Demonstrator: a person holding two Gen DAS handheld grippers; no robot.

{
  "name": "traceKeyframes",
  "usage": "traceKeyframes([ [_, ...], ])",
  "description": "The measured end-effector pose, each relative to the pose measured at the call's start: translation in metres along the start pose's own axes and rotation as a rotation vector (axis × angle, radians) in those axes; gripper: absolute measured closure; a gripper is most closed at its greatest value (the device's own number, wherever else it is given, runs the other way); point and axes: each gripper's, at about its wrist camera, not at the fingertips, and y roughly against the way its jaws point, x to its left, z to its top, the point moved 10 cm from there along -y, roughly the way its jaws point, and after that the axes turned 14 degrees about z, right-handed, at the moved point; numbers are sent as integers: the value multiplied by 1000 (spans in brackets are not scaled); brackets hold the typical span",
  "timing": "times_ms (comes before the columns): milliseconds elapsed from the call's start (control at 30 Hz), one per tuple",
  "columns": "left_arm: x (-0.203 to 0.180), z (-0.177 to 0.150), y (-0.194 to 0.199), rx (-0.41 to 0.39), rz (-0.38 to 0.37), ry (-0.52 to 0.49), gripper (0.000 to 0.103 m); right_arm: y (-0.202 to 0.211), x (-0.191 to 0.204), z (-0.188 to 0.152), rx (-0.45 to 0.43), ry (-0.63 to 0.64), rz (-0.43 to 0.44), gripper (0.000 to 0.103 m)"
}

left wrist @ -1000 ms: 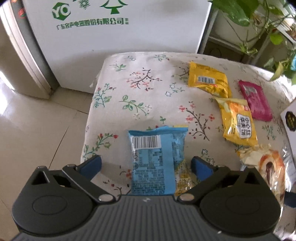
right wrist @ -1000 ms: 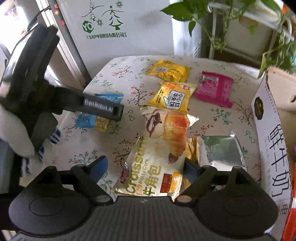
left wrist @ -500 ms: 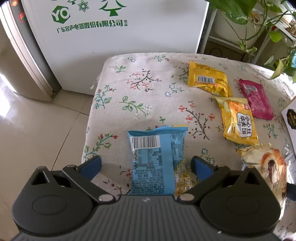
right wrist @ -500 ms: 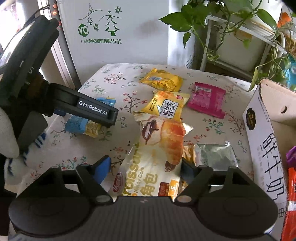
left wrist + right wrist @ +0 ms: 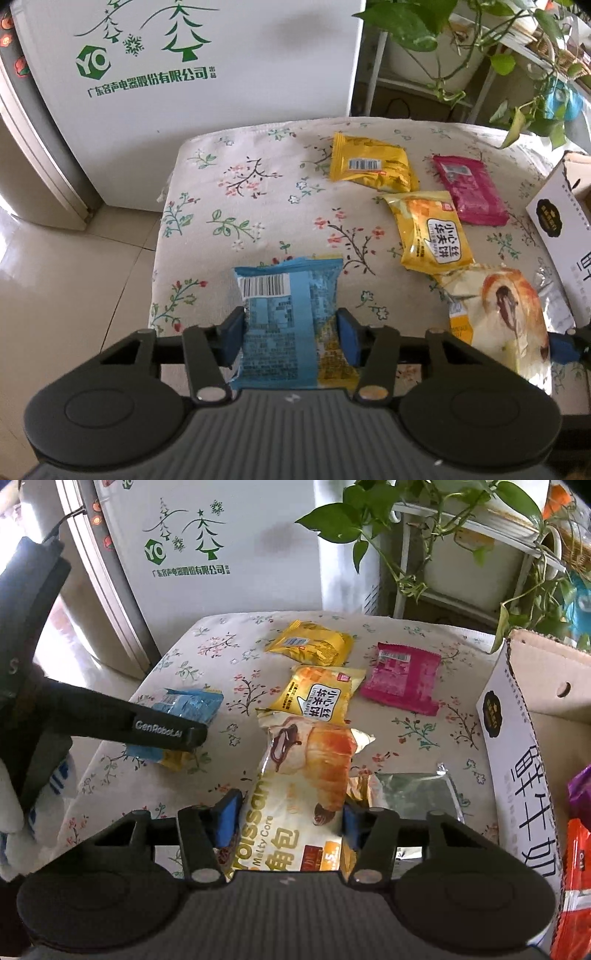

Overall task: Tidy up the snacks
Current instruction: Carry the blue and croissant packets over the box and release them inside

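Left wrist view: we are clenching the left gripper (image 5: 290,334) on the blue crinkly plastic snack packet with a barcode (image 5: 286,325), blue pads pressing both its long edges while it is lying on the floral cotton tablecloth (image 5: 236,192) right at the near table edge. In the right wrist view we are likewise clamping the right gripper (image 5: 288,821) around the cream plastic croissant bag (image 5: 306,775), which is resting partly over a silver foil pouch (image 5: 417,794) at its 3 o'clock.

We are judging that both wrappers are slippery and air-filled, so a side squeeze may be letting them pop out or twist on lifting. The croissant bag is long; held near one end, it could be sagging and dragging the yellow wafer packet with a speech bubble (image 5: 321,698) touching its far end at 12 o'clock. The white cardboard milk box (image 5: 517,746) is standing at 3 o'clock; a swinging bag could catch its rim. Farther off, the yellow barcode packet (image 5: 314,642) and the magenta packet (image 5: 402,677) are lying well apart from both grips.
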Motion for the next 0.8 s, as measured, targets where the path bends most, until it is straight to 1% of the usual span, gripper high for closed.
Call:
traceKeyframes([
  [100, 3, 0, 6, -10, -13, 37, 52, 3, 0, 2, -7, -6, 5, 42],
  [233, 9, -6, 18, -17, -28, 116, 52, 13, 0, 9, -32, -10, 11, 43],
  [333, 14, -9, 32, -49, -25, 156, 52, 23, 2, 14, -56, -13, 17, 43],
  [467, 17, -16, 50, -91, -32, 190, 52, 37, 5, 18, -78, -7, 27, 43],
  [567, 20, -22, 61, -118, -22, 209, 52, 49, 4, 20, -99, -2, 27, 43],
  [667, 22, -25, 71, -143, -16, 223, 52, 66, -1, 24, -132, -7, 14, 43],
  [800, 23, -28, 84, -191, 10, 237, 52, 94, -7, 31, -190, -18, 9, 43],
])
